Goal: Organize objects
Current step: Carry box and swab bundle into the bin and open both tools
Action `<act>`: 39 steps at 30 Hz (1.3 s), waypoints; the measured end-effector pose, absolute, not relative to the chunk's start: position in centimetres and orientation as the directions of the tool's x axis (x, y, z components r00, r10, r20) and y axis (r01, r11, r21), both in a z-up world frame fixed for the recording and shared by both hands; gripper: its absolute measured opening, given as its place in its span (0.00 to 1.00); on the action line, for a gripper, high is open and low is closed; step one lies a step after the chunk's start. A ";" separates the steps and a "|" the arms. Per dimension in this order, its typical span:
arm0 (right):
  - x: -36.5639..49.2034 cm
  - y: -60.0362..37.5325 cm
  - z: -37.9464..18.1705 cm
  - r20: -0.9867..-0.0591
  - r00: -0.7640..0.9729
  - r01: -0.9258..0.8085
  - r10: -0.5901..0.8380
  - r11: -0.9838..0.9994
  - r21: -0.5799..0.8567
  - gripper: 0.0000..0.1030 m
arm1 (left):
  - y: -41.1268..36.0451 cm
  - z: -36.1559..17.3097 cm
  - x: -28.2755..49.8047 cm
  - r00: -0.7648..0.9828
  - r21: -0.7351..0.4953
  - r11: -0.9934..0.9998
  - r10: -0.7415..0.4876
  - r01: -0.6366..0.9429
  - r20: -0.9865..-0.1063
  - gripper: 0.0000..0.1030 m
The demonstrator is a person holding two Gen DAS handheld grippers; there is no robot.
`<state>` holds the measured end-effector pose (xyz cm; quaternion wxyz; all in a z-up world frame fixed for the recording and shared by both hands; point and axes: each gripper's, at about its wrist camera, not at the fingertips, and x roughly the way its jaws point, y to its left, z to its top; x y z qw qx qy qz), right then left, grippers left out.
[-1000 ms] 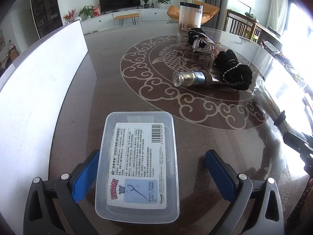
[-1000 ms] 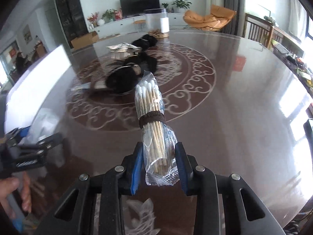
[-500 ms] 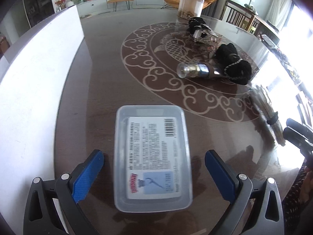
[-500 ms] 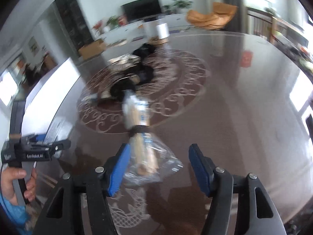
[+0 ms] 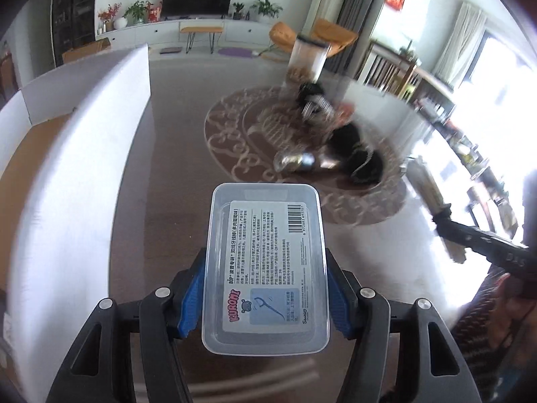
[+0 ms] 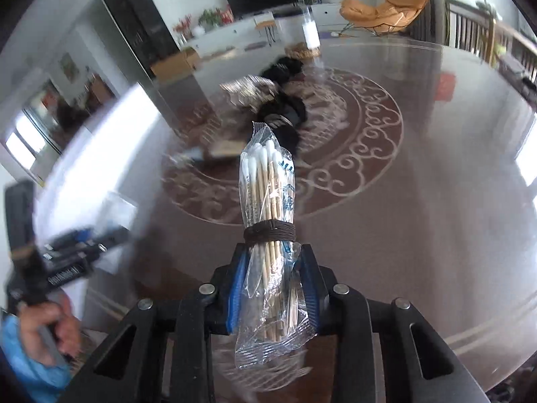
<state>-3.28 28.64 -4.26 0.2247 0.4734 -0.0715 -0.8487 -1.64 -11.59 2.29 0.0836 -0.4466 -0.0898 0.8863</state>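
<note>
My left hand-held gripper (image 5: 265, 297) is pinching the clear plastic floss-pick box (image 5: 266, 265) by its long sides, blue pads (image 5: 193, 297) pressed against both walls, and the box looks lifted clear of the table (image 5: 167, 168). My right hand-held gripper (image 6: 272, 288) is clamped on the bagged bundle of cotton swabs (image 6: 268, 221) just below its brown band, with the white tips pointing away from me, also carried above the table.

Further out, near the middle of the patterned table top, lie a small metal-capped bottle (image 5: 295, 162) on its side, black hair ties (image 5: 355, 154) touching it, and a tall clear jar (image 5: 307, 58) beyond them (the background is blurred, so finer detail escapes me). A white-walled box (image 5: 84, 154) stands along my left side.

I judge the step in hand to be the carry: both items are picked and need a home. The next move probably calls for swinging each over that white box and lowering before I let go, keeping the floss box level.
</note>
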 end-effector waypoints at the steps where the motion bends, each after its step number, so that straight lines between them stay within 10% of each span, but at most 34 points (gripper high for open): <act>1: -2.9 27.9 -3.1 -0.754 -0.453 0.332 -0.476 -0.875 0.353 0.30 | -12.1 3.6 -1.1 -0.604 -0.252 -0.965 0.241 -0.068 -0.760 0.59; 7: -0.6 19.0 4.0 -0.627 -0.406 0.532 -0.665 -0.730 0.429 0.30 | -19.9 11.2 2.8 -0.733 -0.217 -0.975 0.117 0.042 -0.670 0.60; 15: 0.7 1.2 5.4 -0.606 -0.181 0.721 -0.775 -0.524 0.454 0.30 | -31.5 8.7 5.7 -0.616 -0.013 -0.923 -0.247 0.385 -0.748 0.60; 20: 0.1 -5.2 1.3 -0.682 -0.092 0.739 -0.726 -0.509 0.442 0.52 | -33.9 5.6 5.2 -0.451 0.117 -0.878 -0.348 0.464 -0.822 0.73; 28: -0.7 3.7 0.4 -0.632 -0.316 0.695 -0.707 -0.626 0.353 0.80 | -30.2 6.6 4.1 -0.513 0.190 -0.884 -0.410 0.428 -0.754 0.92; 39: -5.2 16.9 -5.2 -0.719 -0.489 0.423 -0.493 -0.855 0.299 0.82 | -22.1 10.4 2.6 -0.612 0.226 -0.936 -0.347 0.269 -0.710 0.92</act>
